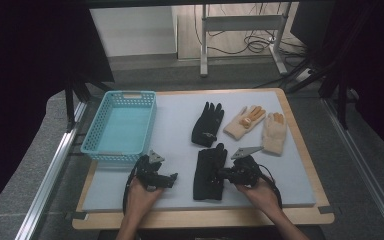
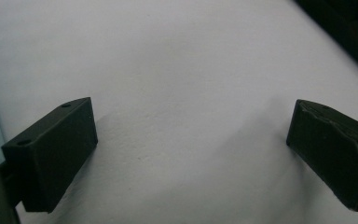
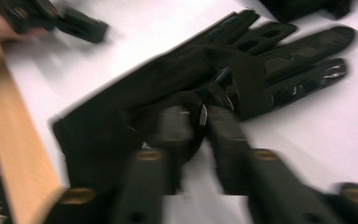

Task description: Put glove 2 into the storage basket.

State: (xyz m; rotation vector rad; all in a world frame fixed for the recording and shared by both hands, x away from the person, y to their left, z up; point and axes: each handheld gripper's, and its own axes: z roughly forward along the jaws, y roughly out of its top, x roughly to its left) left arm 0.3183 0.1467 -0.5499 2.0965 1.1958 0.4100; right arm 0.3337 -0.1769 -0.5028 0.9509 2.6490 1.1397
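Black glove (image 1: 209, 172) – matt cloth; basket (image 1: 121, 126) – perforated plastic

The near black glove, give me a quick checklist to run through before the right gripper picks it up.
1. right gripper over the near black glove: ok, its jaws sit at the glove's edge.
2. Fabric between the jaws: cannot tell, the right gripper view is blurred.
3. Glove separate from the far black glove: ok, bare mat lies between them.
4. left gripper out of the way: ok, it is open over bare grey mat, beside the glove.
5. blue basket ready to receive: ok, nothing lies in it.
6. cream gloves away from the grab: ok, they lie at the far right of the mat.
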